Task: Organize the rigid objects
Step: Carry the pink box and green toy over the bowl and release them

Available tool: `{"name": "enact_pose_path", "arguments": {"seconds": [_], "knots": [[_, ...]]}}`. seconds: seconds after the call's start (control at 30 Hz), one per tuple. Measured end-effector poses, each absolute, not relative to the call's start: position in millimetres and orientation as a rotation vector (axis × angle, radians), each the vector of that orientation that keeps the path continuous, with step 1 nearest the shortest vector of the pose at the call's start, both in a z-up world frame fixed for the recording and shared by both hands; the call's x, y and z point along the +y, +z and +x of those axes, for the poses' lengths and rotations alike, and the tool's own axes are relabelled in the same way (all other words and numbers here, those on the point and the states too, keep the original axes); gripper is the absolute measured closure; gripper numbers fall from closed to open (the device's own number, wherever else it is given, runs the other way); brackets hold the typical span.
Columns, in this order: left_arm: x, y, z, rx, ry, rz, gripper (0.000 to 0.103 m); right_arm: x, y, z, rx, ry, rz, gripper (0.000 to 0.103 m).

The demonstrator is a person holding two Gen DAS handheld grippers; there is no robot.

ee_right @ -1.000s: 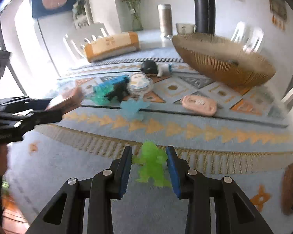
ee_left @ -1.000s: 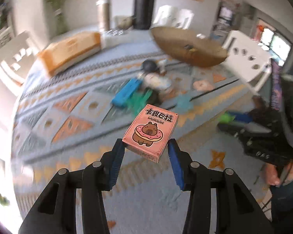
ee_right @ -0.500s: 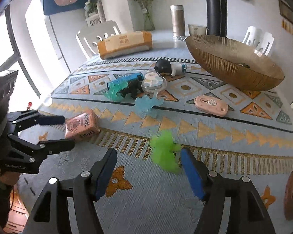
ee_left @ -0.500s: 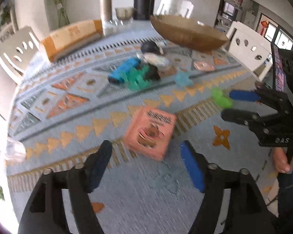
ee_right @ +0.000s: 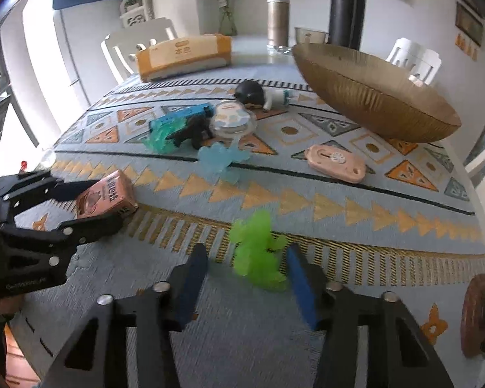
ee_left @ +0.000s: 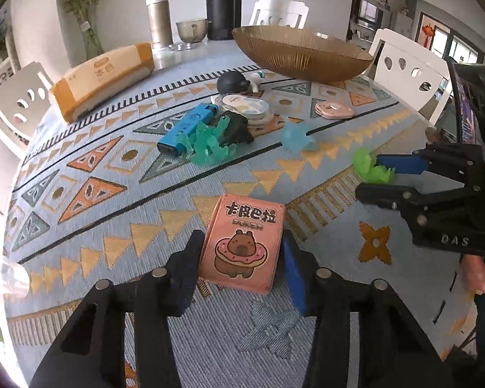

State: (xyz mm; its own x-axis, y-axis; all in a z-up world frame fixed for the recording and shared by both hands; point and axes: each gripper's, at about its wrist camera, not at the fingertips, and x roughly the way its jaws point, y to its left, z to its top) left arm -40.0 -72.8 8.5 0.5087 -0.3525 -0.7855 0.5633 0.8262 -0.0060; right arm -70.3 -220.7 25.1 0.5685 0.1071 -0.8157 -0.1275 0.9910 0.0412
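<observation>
From the left wrist, my left tongs (ee_left: pixel 241 263) are spread around the pink box (ee_left: pixel 242 247), which lies flat on the counter's patterned cloth (ee_left: pixel 113 226); the pads sit just beside its sides, and I cannot tell whether they touch. Off to the right, my right tongs (ee_left: pixel 376 176) flank the green figure (ee_left: pixel 370 168). Farther back lie a blue case (ee_left: pixel 186 127), a teal figure (ee_left: pixel 208 144) and a brown bowl (ee_left: pixel 302 55).

From the right wrist, my right tongs (ee_right: pixel 245 278) stand spread, with the green figure (ee_right: pixel 258 250) on the cloth between the pads, near the right one. At left, my left tongs (ee_right: pixel 90 207) bracket the pink box (ee_right: pixel 105 197).
</observation>
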Motion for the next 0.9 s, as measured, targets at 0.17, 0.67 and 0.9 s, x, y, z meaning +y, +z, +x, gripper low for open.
{"name": "enact_pose_path", "arguments": {"seconds": [0.17, 0.67, 0.9], "knots": [[-73, 15, -45, 0.856, -0.548, 0.248, 0.063, -217, 29, -75, 0.930, 0.131, -0.047, 0.072], [-131, 154, -20, 0.560, -0.642, 0.145, 0.063, -276, 165, -86, 0.616, -0.016, 0.116, 0.072], [-195, 163, 35, 0.549, -0.682, 0.073, 0.063, -338, 191, -45, 0.514, -0.242, 0.196, 0.072]]}}
